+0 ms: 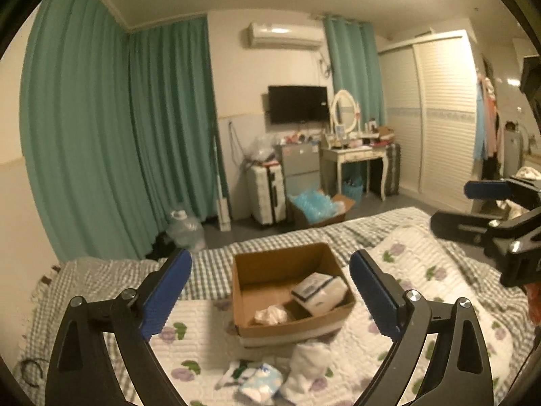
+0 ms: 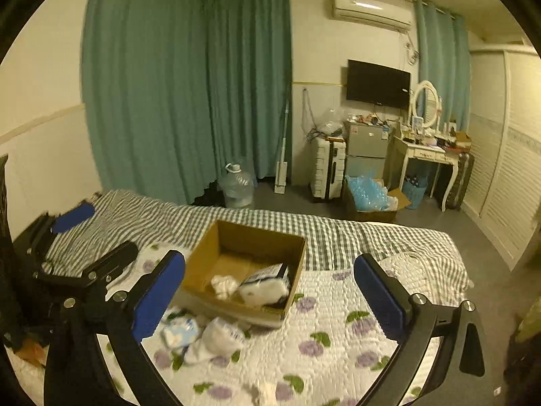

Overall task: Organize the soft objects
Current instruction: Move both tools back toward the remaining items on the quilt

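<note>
An open cardboard box [image 1: 247,330] [image 2: 203,253] sits on the bed. Inside lie a white and dark soft pack [image 1: 319,292] [image 2: 265,286] and a crumpled white cloth [image 1: 270,314] [image 2: 224,285]. In front of the box, on the floral quilt, lie a blue and white packet [image 1: 262,380] [image 2: 179,333] and a white soft bundle [image 1: 307,363] [image 2: 221,340]. My left gripper [image 1: 270,291] is open and empty above the box's near side; it also shows in the right wrist view [image 2: 101,233]. My right gripper [image 2: 268,291] is open and empty; it also shows in the left wrist view [image 1: 470,203].
The bed has a white floral quilt [image 2: 338,321] over a checked sheet [image 2: 338,233]. Beyond its foot stand a water jug [image 2: 236,186], a white suitcase [image 2: 328,169], a box of blue bags [image 2: 368,199], a small fridge and a dressing table [image 2: 429,152]. Green curtains hang on the left.
</note>
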Available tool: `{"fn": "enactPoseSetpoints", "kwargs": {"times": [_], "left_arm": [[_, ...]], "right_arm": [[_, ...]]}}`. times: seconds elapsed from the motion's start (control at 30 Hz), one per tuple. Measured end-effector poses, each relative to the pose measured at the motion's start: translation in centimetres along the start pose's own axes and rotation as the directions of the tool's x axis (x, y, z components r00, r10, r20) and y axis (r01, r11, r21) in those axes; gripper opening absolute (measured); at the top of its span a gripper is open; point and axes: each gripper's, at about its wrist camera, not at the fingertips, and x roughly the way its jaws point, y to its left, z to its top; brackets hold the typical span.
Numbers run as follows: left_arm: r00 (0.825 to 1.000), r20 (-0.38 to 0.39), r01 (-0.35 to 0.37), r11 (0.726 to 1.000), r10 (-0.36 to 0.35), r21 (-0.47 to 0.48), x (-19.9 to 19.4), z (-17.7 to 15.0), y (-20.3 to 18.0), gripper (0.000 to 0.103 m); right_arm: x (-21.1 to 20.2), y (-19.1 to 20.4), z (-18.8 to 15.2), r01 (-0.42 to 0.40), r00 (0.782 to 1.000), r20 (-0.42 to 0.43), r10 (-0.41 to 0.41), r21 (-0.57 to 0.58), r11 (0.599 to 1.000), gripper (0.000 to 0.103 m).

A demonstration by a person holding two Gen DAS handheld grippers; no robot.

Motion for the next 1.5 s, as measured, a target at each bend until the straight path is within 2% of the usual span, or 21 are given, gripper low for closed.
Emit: {"fn": "enactPoseSetpoints", "kwargs": {"times": [0.13, 0.23, 0.33, 0.4, 0.53, 0.6, 0.67, 0.8, 0.9, 1.03, 1.1, 1.17, 1.2, 1.27, 1.3, 1.37, 1.47, 1.5], "left_arm": [[1.0, 0.026, -0.012, 1.0, 0.012, 0.02, -3.4, -0.7, -0.9, 0.096], [0.999, 0.049, -0.004, 1.0, 0.003, 0.004, -4.9, -1.8, -0.9, 0.096], [0.999, 0.039, -0.016, 1.0, 0.015, 0.023, -5.5, -3.8, -1.3, 0.096], [0.998, 0.019, -0.059, 0.998, 0.058, 0.026, -5.2, -5.1, -1.5, 0.096], [0.996, -0.024, -0.082, 0.996, 0.082, 0.02, -3.4, -8.0, -1.7, 0.096], [0.995, -0.076, -0.06, 0.998, 0.059, -0.016, -1.5, -9.4, -1.4, 0.096], [0.991, -0.129, -0.052, 0.997, 0.046, -0.05, 0.2, -10.9, -1.3, 0.096], [0.978, -0.191, -0.095, 0.993, 0.079, -0.073, 2.9, -13.9, -0.8, 0.096], [0.969, -0.236, -0.099, 0.991, 0.076, -0.086, 4.3, -16.1, -0.3, 0.096], [0.947, -0.301, -0.149, 0.983, 0.112, -0.105, 6.1, -18.3, 0.4, 0.096], [0.938, -0.336, -0.125, 0.985, 0.079, -0.115, 6.8, -19.2, 0.5, 0.096], [0.922, -0.382, -0.109, 0.988, 0.058, -0.114, 7.5, -19.8, 0.5, 0.096], [0.914, -0.403, -0.092, 0.99, 0.041, -0.11, 7.8, -20.2, 0.4, 0.096], [0.907, -0.421, -0.078, 0.992, 0.028, -0.103, 8.0, -20.5, 0.1, 0.096], [0.905, -0.425, -0.075, 0.992, 0.027, -0.097, 8.0, -20.5, -0.1, 0.096], [0.903, -0.428, -0.07, 0.993, 0.025, -0.09, 7.7, -20.5, -0.3, 0.096], [0.904, -0.427, -0.045, 0.994, -0.002, -0.1, 7.3, -19.9, -0.6, 0.096], [0.905, -0.424, -0.041, 0.994, -0.005, -0.099, 7.1, -19.7, -0.9, 0.096]], "right_arm": [[-2.7, 1.9, -1.5, 0.024, 1.0, -0.009, -0.024, -0.072, 0.997, 0.101], [-3.0, 2.7, -3.3, 0.021, 0.999, -0.029, -0.023, -0.088, 0.996, 0.101], [-2.2, 2.9, -5.3, 0.042, 0.997, -0.055, -0.047, -0.091, 0.995, 0.101], [-1.5, 2.7, -6.7, 0.051, 0.997, -0.06, -0.056, -0.084, 0.995, 0.101], [1.5, 1.8, -9.0, 0.052, 0.992, -0.113, -0.059, -0.064, 0.997, 0.101], [3.5, 1.7, -10.6, 0.048, 0.984, -0.167, -0.059, -0.067, 0.997, 0.101], [6.0, 1.6, -12.5, 0.047, 0.97, -0.234, -0.063, -0.073, 0.996, 0.101], [10.6, 0.9, -16.2, 0.041, 0.936, -0.347, -0.056, -0.051, 0.998, 0.101], [13.5, 0.5, -19.3, 0.051, 0.895, -0.44, -0.069, -0.051, 0.997, 0.1], [16.0, 0.2, -23.1, 0.04, 0.84, -0.541, -0.047, -0.024, 0.999, 0.088], [16.9, 0.3, -24.5, 0.036, 0.813, -0.581, -0.045, -0.027, 0.999, 0.079], [17.5, 0.3, -24.9, 0.037, 0.801, -0.597, -0.048, -0.031, 0.999, 0.076], [17.7, 0.3, -25.1, 0.035, 0.798, -0.601, -0.045, -0.028, 0.999, 0.075], [18.1, 0.2, -25.5, 0.043, 0.79, -0.611, -0.049, -0.025, 0.999, 0.059], [18.2, 0.2, -25.7, 0.054, 0.786, -0.615, -0.06, -0.029, 0.998, 0.054], [18.3, 0.2, -25.8, 0.066, 0.789, -0.611, -0.07, -0.029, 0.997, 0.036], [17.5, 0.3, -25.1, 0.055, 0.806, -0.589, -0.056, -0.02, 0.998, 0.035], [16.9, 0.2, -24.7, 0.047, 0.818, -0.573, -0.047, -0.014, 0.999, 0.034]]}}
